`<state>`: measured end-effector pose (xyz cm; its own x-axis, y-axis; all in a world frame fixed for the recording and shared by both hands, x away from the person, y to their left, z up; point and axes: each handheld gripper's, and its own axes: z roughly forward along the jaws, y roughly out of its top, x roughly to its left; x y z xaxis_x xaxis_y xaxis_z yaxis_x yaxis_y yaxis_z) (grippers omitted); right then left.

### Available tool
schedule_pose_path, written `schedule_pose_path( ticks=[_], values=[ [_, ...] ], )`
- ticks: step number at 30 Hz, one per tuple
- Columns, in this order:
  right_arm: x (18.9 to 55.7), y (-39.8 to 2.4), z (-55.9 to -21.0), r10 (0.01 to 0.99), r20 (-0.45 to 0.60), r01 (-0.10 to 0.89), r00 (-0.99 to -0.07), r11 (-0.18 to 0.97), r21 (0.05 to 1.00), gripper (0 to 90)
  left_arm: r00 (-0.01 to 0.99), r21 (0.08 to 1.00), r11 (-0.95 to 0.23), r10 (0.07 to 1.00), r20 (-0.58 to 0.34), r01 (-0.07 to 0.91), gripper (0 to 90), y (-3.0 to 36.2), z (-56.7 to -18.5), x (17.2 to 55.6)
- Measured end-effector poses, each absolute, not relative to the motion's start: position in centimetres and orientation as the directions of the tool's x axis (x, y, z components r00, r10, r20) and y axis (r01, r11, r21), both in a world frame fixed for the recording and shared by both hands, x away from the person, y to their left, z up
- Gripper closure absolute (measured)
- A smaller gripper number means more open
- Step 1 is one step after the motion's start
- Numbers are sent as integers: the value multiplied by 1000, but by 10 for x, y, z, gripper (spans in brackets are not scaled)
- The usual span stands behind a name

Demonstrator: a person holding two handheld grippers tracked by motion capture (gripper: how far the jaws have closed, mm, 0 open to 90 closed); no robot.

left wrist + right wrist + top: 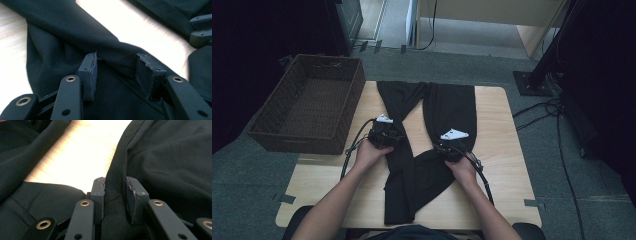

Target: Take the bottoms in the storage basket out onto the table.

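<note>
Surface: wooden table point(502, 125), wicker basket point(307, 102) far left | Item: black trousers point(447, 107) mid-table, legs pointing far | left gripper point(117, 70): jaws spread over left leg, nothing clamped | right gripper point(115, 191): pinching right leg's inner edge, likely for folding.

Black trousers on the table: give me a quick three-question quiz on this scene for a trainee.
1. True or false: the trousers lie inside the wicker basket.
2. Multiple choice: which tool pinches a fold of the trousers between its pads? A) left tool B) right tool
3. Fill in: the trousers are spread on a ___ table.

Key: 1 false, the basket stands beside them, to the left; 2 B, the left tool's jaws stand open over the cloth; 3 wooden.
</note>
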<state>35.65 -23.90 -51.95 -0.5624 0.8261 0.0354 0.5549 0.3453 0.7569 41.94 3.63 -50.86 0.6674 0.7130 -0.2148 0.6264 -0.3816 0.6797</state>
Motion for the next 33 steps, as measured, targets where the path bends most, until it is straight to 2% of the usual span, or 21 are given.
schedule_pose_path(
  ticks=[2, 5, 7, 9, 16, 18, 23, 26, 33],
  values=[
    [356, -238, -520, 829, 37, 554, -558, 339, 760, 697, 677, 687, -401, 713, -181, 606, 566, 33, -509, 419],
    [356, -237, -521, 825, 32, 545, -564, 343, 765, 697, 696, 699, -432, 706, -132, 570, 764, 27, -511, 417],
    [356, -235, -521, 824, 34, 540, -565, 338, 771, 697, 692, 701, -426, 709, -133, 571, 855, 24, -512, 418],
    [356, -235, -522, 824, 35, 537, -565, 336, 774, 697, 701, 697, -437, 701, -132, 568, 897, 22, -512, 418],
    [356, -236, -522, 820, 36, 536, -572, 340, 772, 698, 688, 726, -363, 697, -204, 584, 900, 39, -488, 416],
    [356, -236, -522, 820, 35, 536, -572, 340, 773, 698, 686, 743, -352, 701, -193, 569, 900, 48, -478, 413],
    [356, -236, -522, 819, 32, 532, -573, 342, 774, 698, 644, 728, -329, 739, -198, 602, 900, 67, -473, 413],
    [356, -236, -522, 817, 35, 534, -576, 343, 773, 698, 621, 713, -310, 752, -220, 628, 844, 71, -471, 416],
    [355, -237, -522, 812, 33, 531, -582, 350, 772, 698, 638, 723, -344, 751, -171, 599, 731, 53, -453, 436]
  ],
)
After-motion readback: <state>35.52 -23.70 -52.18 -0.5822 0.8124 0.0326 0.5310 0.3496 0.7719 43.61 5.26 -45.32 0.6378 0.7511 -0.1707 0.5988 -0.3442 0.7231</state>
